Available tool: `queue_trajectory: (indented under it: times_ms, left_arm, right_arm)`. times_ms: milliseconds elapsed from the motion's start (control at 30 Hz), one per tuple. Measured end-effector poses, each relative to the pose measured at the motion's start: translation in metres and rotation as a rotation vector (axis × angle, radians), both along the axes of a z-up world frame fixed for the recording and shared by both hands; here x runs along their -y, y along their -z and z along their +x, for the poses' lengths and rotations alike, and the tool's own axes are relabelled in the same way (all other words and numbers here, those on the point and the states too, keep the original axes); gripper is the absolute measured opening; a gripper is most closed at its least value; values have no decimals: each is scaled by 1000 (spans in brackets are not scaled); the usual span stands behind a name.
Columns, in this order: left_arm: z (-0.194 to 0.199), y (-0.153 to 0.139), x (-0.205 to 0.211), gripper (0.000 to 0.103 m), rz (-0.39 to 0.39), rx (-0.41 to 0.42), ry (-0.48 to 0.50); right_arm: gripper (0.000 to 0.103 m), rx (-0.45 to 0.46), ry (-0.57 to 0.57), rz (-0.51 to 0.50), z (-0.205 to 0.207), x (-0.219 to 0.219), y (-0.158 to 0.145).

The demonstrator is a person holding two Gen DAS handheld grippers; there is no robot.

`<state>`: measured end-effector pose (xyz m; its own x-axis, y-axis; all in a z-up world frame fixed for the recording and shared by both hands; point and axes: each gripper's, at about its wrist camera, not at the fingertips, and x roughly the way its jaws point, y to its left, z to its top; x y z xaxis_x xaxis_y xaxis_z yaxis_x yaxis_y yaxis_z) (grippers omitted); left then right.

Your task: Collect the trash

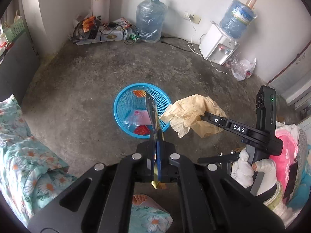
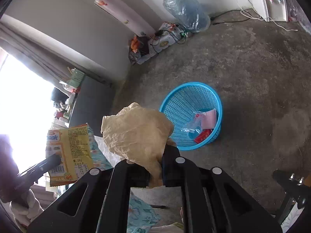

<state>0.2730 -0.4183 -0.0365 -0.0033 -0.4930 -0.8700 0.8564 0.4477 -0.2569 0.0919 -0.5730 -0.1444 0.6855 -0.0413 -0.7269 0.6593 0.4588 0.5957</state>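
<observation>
The left gripper (image 1: 155,151) pinches a wrapper (image 1: 152,114); the right gripper (image 2: 155,167) pinches paper (image 2: 136,134). Each should release only once inside the basket (image 1: 120,101) rim.

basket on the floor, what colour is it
Blue, an open mesh basket; the right wrist view shows it best.

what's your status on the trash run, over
Left gripper shut on snack wrapper. Right gripper shut on crumpled paper. Blue basket on floor ahead, nothing blocking.

Basket (image 1: 124,104) on floor (image 1: 77,81), water jug (image 1: 149,19) behind.
</observation>
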Motion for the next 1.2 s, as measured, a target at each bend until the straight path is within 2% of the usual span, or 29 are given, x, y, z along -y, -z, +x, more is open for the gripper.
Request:
queue_trajectory:
  times_ms: [200,267,300,333,367,433,500,600,733,900,967,1167,1200]
  left_arm:
    - [16,60,60,0,61,-38,18]
    - [22,78,78,4,80,-37,23]
    - [28,85,86,13,81,-46,17]
    - [33,92,94,23,82,-62,11]
    - [37,99,99,42,79,-75,-2]
    - [43,108,105,46,71,-79,-34]
    - [48,114,104,48,78,-94,-69]
    - [52,111,90,51,57,-110,-85]
    - [57,93,69,55,19,-76,-110]
    - [57,49,35,56,-62,-40,-173]
    - [50,24,16,56,-111,-15,-186]
    - [9,-67,-59,75,-269,135,-213]
    - [-1,-81,-73,79,-292,159,-222]
  right_arm:
    - [12,-100,37,36,39,34,61]
    - [12,-116,54,34,50,46,80]
    - [12,-126,61,42,56,52,89]
    - [18,-130,62,53,62,57,100]
    - [22,-145,68,59,67,61,109]
    - [46,-174,86,54,76,68,127]
    - [54,-183,96,46,82,72,140]
    - [60,-190,97,51,82,71,149]
    - [61,-165,107,27,72,65,144]
    - [62,-123,132,-7,55,61,123]
    - [62,-92,131,-36,45,53,104]
    - [62,-7,66,-245,17,-11,20]
    - [67,7,52,-279,12,-27,7]
